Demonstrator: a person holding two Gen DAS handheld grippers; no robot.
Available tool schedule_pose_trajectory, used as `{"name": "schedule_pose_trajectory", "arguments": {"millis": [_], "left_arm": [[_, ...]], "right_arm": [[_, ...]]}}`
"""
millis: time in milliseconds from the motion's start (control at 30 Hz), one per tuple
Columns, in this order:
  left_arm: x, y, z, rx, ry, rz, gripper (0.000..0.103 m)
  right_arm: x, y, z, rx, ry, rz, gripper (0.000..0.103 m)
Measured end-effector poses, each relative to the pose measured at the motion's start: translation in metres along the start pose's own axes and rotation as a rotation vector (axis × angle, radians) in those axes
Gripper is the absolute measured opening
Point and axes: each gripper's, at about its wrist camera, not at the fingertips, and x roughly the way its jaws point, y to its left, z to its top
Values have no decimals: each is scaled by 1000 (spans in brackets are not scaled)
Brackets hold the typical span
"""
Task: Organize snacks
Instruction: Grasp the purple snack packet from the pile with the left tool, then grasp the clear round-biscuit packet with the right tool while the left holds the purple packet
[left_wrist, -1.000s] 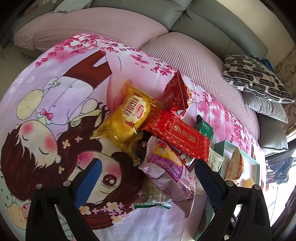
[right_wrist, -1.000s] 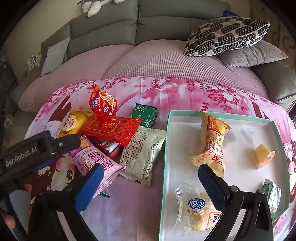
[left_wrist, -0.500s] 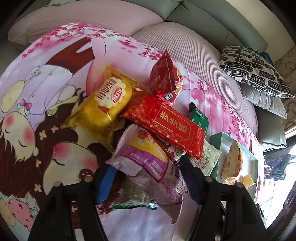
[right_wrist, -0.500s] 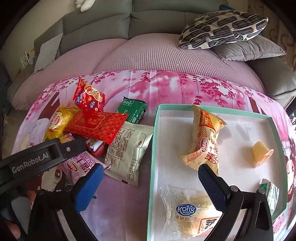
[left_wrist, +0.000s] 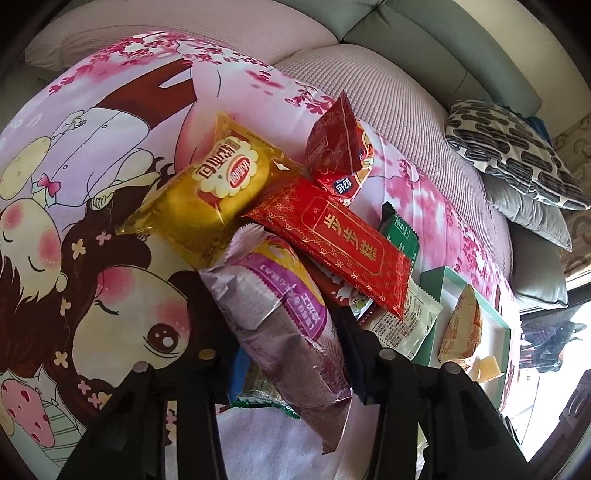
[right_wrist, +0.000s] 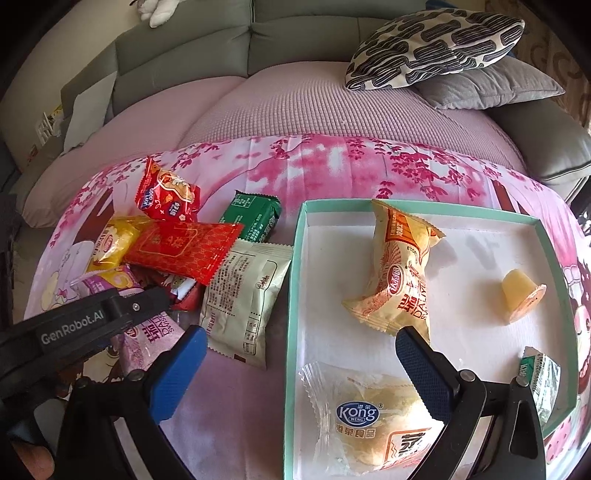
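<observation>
1. The left gripper (left_wrist: 291, 354) has just been closing its jaws on a purple snack packet (left_wrist: 280, 317) at the near edge of the loose pile; the packet sits squeezed between the two pads, so the grip looks made, though the packet is not yet lifted clear.

2. The right gripper (right_wrist: 299, 365) hangs with jaws wide apart and nothing between them, poised over the near-left corner of the teal-rimmed tray (right_wrist: 293, 295).

3. Already in the tray: an orange-and-cream packet (right_wrist: 399, 269), a clear-wrapped Kong cake (right_wrist: 369, 413), a small jelly cup (right_wrist: 522, 295) and a small green-and-silver wrapper (right_wrist: 539, 373) at the right rim.

4. Outside the tray on the pink cartoon blanket (left_wrist: 92, 155): a yellow packet (left_wrist: 218, 184), a long red packet (left_wrist: 332, 236), a small red pouch (left_wrist: 340, 151), a green packet (right_wrist: 255, 214) and a cream packet (right_wrist: 243, 299) lying just beside the tray's left wall. Something partly hidden lies under the pile.

5. By this count the sorting stands somewhat under halfway, with the purple packet the next candidate for the tray.
</observation>
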Motion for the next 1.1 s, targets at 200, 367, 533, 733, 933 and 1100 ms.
{"name": "schedule_pose_trajectory", "arguments": {"millis": [200,367,533,733,933,1100], "left_arm": [[-6,4,1,-10,-6,-26,39],[-14,7,2,-22,-18,-57,36],[-20,15,1,-47,-12,-117,35],[-35,24,0,-65,-32,-142,35],[-46,53,-1,-108,-41,-71,35],[-49,78,2,-159,-50,-26,35]], "right_arm": [[3,1,-1,-1,12,7,103],[4,1,-3,1,17,10,103],[7,3,-4,-9,25,10,103],[3,10,-6,-24,8,21,103],[-4,34,-11,-83,-20,62,103],[-2,60,-19,-144,-24,100,103]]}}
